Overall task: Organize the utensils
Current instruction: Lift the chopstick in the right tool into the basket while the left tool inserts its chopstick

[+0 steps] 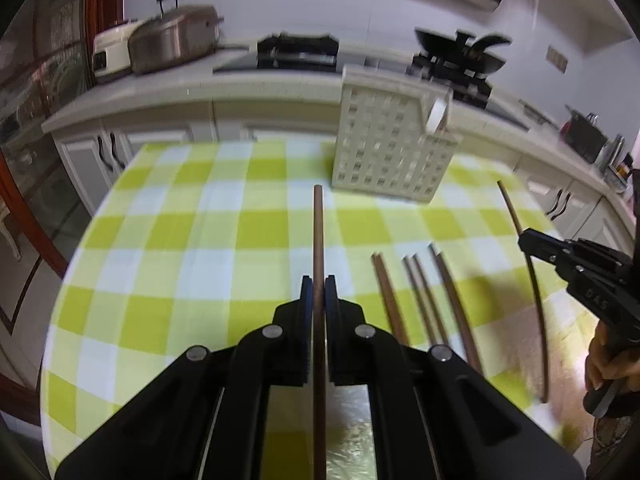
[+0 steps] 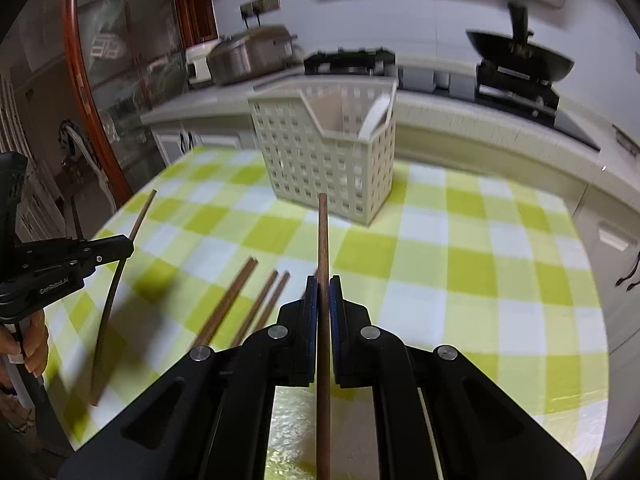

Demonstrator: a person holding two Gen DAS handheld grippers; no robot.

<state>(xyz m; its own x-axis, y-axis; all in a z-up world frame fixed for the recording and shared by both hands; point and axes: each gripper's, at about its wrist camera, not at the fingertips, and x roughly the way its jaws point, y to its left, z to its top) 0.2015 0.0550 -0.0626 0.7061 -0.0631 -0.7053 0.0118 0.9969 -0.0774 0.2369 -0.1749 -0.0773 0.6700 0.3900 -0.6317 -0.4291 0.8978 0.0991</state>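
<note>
With both claws clamped on one chopstick each, left gripper (image 1: 319, 294) w/ left chopstick (image 1: 318, 232), right gripper (image 2: 323, 294) w/ right chopstick (image 2: 323, 236), this looks like carry-to-holder. Next: aim tips into the utensil basket (image 2: 320, 160) at the far side. Spare chopsticks (image 1: 424, 296) lie on the tablecloth (image 1: 200, 240). Only the right view shows the basket's inside and a white utensil (image 2: 378, 114).

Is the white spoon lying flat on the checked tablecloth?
No, the white spoon stands inside the slotted utensil basket, its handle leaning against the rim.
</note>
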